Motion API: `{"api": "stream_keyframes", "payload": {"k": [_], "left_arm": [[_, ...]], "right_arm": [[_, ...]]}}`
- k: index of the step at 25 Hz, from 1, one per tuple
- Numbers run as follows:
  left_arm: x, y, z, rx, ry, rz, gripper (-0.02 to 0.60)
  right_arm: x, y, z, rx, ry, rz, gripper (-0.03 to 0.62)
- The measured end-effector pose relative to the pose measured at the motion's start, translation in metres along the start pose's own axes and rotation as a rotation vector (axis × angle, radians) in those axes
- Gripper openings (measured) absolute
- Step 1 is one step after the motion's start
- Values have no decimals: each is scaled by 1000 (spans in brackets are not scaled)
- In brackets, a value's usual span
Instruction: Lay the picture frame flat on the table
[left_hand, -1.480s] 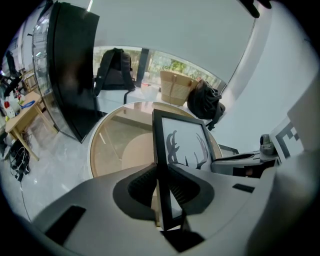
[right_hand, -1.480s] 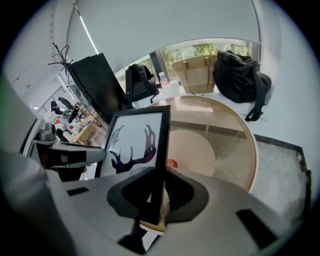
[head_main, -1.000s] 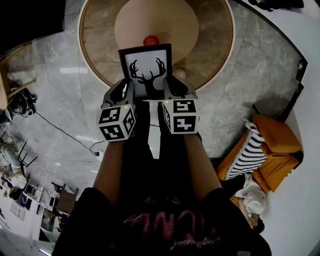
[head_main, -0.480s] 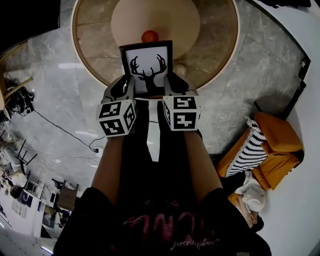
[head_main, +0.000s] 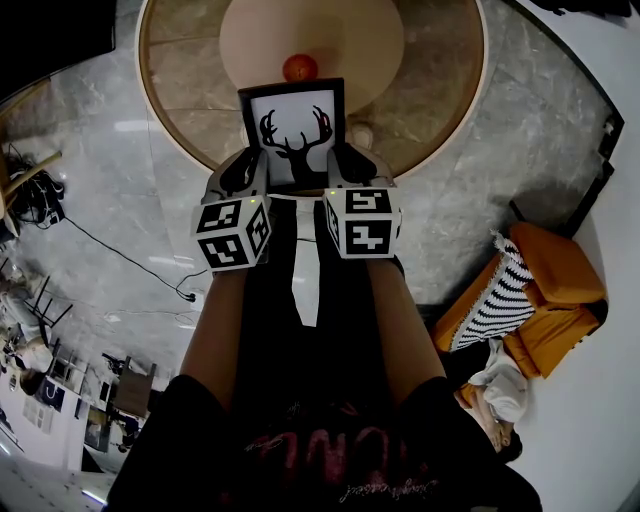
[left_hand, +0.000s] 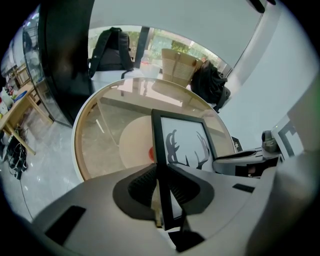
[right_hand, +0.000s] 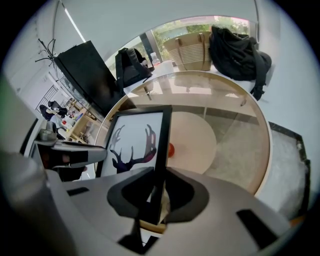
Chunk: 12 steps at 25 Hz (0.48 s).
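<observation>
Picture frame (head_main: 292, 133), black border with a deer-head silhouette, sits at upper centre of the head view, over the lower rim of the round table (head_main: 185, 85). Left gripper (head_main: 250, 178) is clamped on its left edge and right gripper (head_main: 345, 172) on its right edge. Red ball (head_main: 300, 68) shows just above the frame's top.

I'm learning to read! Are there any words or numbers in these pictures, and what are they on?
No text here can be read.
The picture frame: no words, only a black deer head with antlers.
The cubes on the left gripper and right gripper: black-and-white square patterns, no letters or numbers.
The person's shirt: reddish lettering, too blurred to read.
</observation>
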<state>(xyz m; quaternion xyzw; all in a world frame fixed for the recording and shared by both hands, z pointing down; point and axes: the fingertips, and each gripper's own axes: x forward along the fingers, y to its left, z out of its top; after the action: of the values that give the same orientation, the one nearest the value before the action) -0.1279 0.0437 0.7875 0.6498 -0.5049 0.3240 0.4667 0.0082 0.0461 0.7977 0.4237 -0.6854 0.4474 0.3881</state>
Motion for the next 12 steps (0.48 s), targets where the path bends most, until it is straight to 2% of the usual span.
{"api": "stream_keyframes", "payload": {"k": [12], "left_arm": [[11, 4, -6, 9, 20, 1, 72]], "right_arm": [[10, -1, -9, 15, 35, -5, 83]]}}
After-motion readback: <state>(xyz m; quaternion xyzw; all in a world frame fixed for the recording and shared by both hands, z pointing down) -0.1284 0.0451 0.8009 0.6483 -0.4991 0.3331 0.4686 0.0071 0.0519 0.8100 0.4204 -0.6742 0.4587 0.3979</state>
